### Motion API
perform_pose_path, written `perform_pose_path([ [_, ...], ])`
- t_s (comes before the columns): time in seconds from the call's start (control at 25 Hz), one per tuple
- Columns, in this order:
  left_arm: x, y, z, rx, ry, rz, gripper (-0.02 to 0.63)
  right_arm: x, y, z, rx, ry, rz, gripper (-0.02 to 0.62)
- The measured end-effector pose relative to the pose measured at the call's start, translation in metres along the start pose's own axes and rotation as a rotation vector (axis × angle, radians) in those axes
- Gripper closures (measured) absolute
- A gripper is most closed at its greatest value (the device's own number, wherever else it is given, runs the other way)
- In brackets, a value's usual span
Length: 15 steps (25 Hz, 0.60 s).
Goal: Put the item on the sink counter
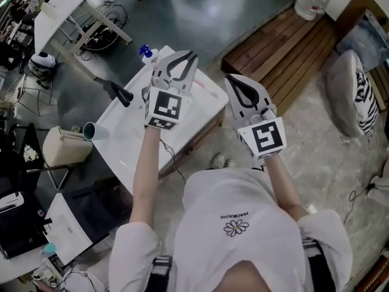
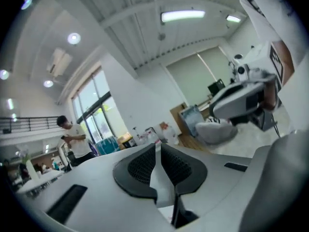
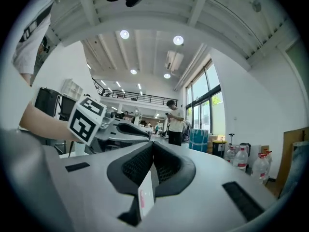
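Left gripper [image 1: 187,57] stands with its jaws a thin slit apart and nothing between them. The right gripper [image 1: 234,84] has its jaws together, also empty. Both are raised and point up and away, above the white counter [image 1: 197,109]. No item is in hand, and which item is meant cannot be told. A black nozzle-shaped object [image 1: 117,92] lies below and left of the left gripper, long axis slanting across the counter's edge. A blue spray bottle [image 1: 146,52] stands just left of the left gripper's tips. In judgement, the left gripper is nearer to both.
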State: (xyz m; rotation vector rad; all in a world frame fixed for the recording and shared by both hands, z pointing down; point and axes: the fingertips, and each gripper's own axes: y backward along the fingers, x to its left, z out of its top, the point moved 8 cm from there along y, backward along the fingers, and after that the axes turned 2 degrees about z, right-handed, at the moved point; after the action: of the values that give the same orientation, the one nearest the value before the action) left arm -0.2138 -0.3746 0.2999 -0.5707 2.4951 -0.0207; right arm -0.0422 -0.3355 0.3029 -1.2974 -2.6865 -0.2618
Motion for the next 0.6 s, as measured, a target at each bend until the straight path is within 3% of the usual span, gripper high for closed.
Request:
perform_pose_path([
  [0.12,0.006,0.037,0.031,-0.152,0.141,0.154,0.563,0.000,-0.006,0.018,-0.055,-0.012,-0.002,0.584],
  [0.24,0.000,0.070,0.054,-0.311,0.358,0.310,0.591,0.000,-0.007,0.030,-0.083,-0.034,-0.026,0.584],
  [0.4,-0.015,0.104,0.050,-0.279,0.479,0.444,0.591,0.012,-0.011,0.041,-0.147,-0.051,-0.005,0.584],
  [0.6,-0.031,0.111,0.027,-0.185,0.491,0.520,0.592,0.028,-0.010,0.041,-0.160,-0.031,-0.001,0.584],
])
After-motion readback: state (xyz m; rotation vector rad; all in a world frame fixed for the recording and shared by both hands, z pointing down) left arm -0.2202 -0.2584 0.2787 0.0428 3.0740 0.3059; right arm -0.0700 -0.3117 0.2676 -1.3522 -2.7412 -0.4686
